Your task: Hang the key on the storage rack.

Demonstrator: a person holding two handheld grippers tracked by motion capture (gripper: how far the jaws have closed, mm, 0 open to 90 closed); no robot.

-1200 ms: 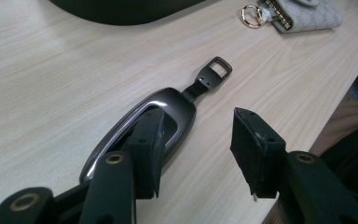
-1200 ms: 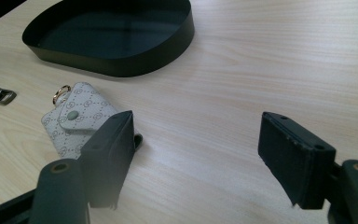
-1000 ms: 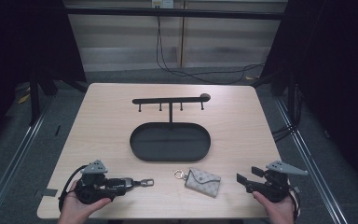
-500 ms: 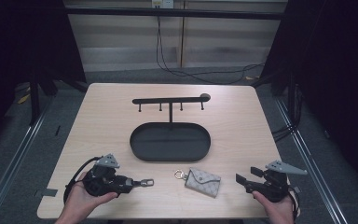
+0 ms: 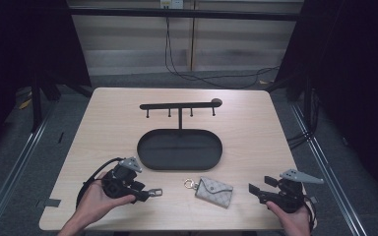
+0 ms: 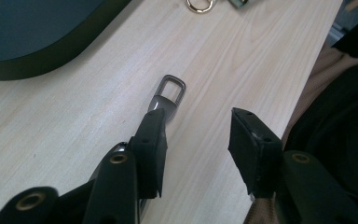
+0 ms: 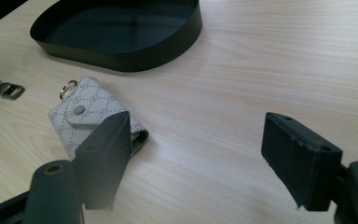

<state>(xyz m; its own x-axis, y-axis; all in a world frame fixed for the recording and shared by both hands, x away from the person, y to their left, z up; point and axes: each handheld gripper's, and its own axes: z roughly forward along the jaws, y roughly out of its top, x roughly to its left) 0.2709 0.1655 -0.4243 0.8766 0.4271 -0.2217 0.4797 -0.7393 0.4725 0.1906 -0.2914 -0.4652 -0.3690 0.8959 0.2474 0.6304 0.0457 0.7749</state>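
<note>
Surface: pale wood table (image 5: 108, 123), dark curtained room, cables on the floor behind.
Count: two grippers, one metal key fob (image 5: 152, 192), one patterned key pouch (image 5: 215, 191), one black oval tray (image 5: 147, 152), one hook rack (image 5: 179, 104).
Left gripper (image 6: 196, 135): jaws apart, just been closing; fob lies under the left jaw, not pinched.
Right gripper (image 7: 205, 154): jaws wide, just been opening, nothing between; pouch just beyond one jaw.
Change: left hand has shifted towards the tray and pouch; right unmoved.
</note>
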